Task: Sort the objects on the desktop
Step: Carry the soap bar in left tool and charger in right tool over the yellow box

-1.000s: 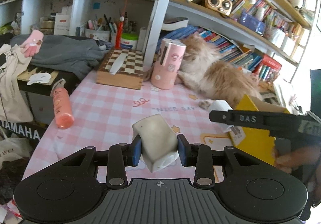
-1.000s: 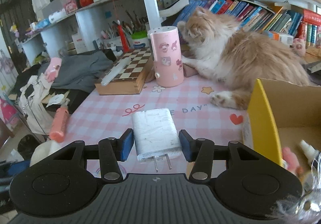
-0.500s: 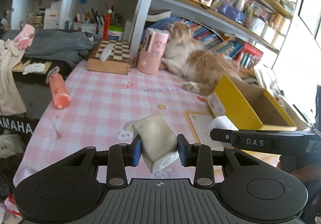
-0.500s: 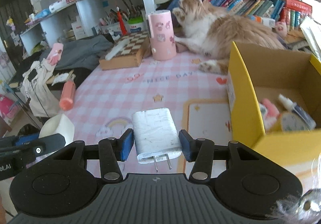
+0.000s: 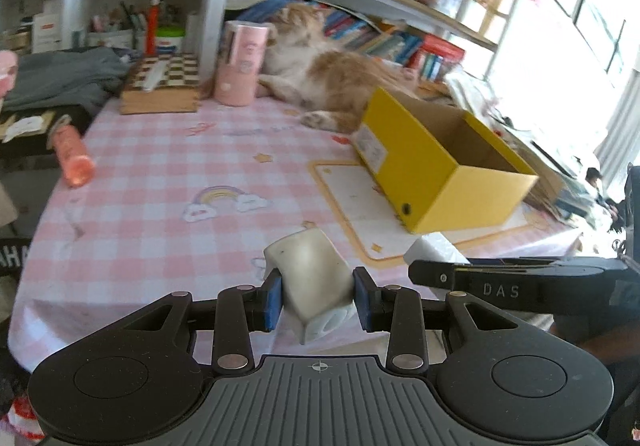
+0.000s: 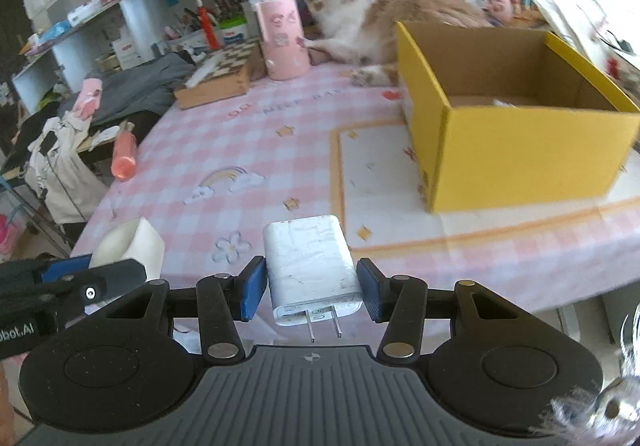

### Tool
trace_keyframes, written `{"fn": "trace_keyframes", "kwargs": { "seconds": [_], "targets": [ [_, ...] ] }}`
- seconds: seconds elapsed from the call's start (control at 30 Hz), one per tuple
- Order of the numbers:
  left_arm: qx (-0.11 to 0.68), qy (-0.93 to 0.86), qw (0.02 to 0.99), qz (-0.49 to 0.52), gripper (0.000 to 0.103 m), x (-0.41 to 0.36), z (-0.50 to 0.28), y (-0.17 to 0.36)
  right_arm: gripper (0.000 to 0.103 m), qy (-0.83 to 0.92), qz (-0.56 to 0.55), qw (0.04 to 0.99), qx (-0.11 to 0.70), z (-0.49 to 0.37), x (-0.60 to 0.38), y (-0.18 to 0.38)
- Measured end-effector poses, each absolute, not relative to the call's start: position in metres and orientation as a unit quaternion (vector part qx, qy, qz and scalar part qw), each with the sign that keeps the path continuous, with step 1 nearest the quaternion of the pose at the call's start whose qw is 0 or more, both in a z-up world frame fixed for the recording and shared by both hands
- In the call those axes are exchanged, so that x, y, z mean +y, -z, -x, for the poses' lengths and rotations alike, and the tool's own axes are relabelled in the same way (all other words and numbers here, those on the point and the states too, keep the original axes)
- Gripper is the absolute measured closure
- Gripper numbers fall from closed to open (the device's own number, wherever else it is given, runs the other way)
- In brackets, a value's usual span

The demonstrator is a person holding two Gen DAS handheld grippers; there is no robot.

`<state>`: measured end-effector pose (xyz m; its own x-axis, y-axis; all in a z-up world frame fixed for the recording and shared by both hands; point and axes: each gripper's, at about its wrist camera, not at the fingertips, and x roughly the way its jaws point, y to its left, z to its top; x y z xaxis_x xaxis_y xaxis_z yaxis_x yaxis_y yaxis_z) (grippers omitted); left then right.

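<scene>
My left gripper (image 5: 316,296) is shut on a cream-white block-shaped adapter (image 5: 310,274), held above the near edge of the pink checked table. My right gripper (image 6: 311,290) is shut on a flat white wall charger (image 6: 312,266) with two prongs pointing back at the camera. The right gripper and its charger (image 5: 434,248) show at right in the left wrist view; the left gripper's block (image 6: 132,244) shows at lower left in the right wrist view. An open yellow cardboard box (image 6: 516,126) stands on the table to the right, ahead of both grippers.
A cat (image 5: 328,74) lies at the back beside a pink cylinder (image 5: 240,64) and a chessboard box (image 5: 162,84). An orange-pink bottle (image 5: 72,156) lies at the table's left edge. Shelves of books rise behind. Clothes hang off to the left.
Both grippers have pulled back toward the table's near edge and risen, still holding their objects. The yellow box now sits farther ahead and more fully in view.
</scene>
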<state>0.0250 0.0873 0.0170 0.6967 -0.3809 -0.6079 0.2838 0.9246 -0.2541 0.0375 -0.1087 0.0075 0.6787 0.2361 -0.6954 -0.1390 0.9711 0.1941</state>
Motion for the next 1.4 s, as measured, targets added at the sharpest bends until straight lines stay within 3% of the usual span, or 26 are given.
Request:
{"fn": "trace_keyframes", "kwargs": {
  "seconds": [0.6,1.4],
  "targets": [
    [0.347,0.318,0.882,0.026,0.069,0.015,-0.033,-0.013,0.057,0.023,-0.105,0.917,0.385,0.011,-0.176,-0.010],
    [0.345,0.340,0.875,-0.009,0.069,-0.037,-0.045,-0.012,0.057,0.044,-0.115,0.914,0.387,0.004,-0.223,-0.009]
  ]
}}
